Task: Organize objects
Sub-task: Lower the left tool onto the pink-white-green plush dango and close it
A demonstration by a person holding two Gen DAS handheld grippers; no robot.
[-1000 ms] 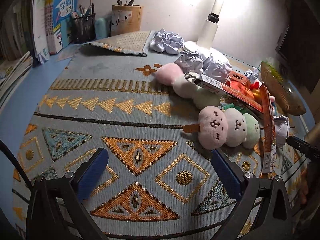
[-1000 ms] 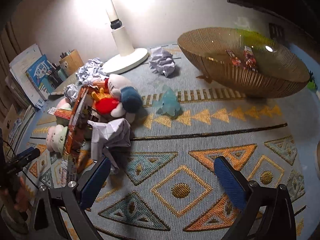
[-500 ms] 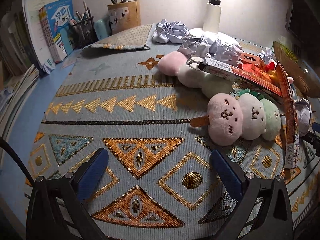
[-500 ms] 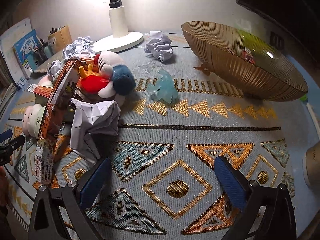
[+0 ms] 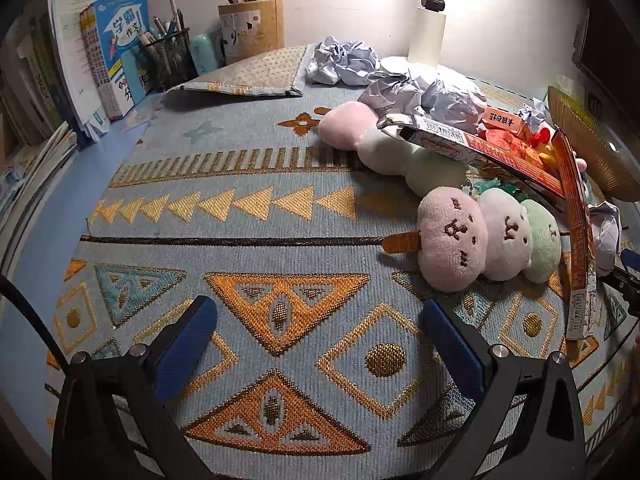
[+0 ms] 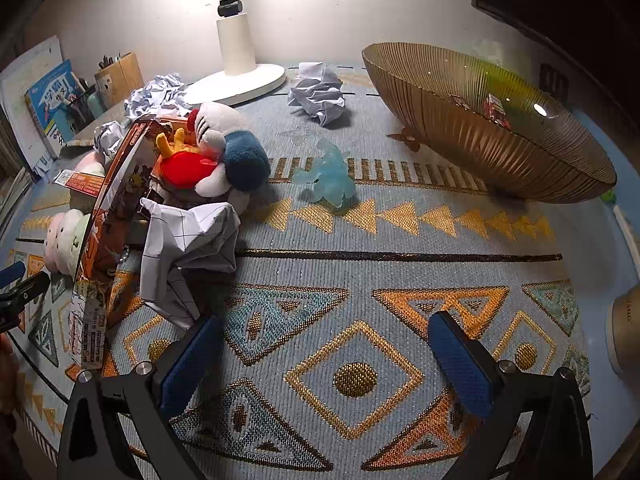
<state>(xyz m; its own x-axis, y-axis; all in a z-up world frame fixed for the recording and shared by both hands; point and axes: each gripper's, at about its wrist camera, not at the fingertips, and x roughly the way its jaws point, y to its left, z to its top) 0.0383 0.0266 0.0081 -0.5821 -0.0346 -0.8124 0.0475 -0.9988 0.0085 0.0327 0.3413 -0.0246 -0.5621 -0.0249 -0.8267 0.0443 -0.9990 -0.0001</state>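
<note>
Both grippers hover empty over the patterned mat (image 5: 280, 208) on the tabletop, the left gripper (image 5: 318, 334) and right gripper (image 6: 324, 354) each with jaws spread wide. The dango plush (image 5: 488, 238) lies ahead of the left one, beside an orange carton (image 5: 576, 240). Crumpled paper (image 6: 188, 240) sits just before the right gripper's left finger; the gold bowl (image 6: 500, 156) stands far right.
</note>
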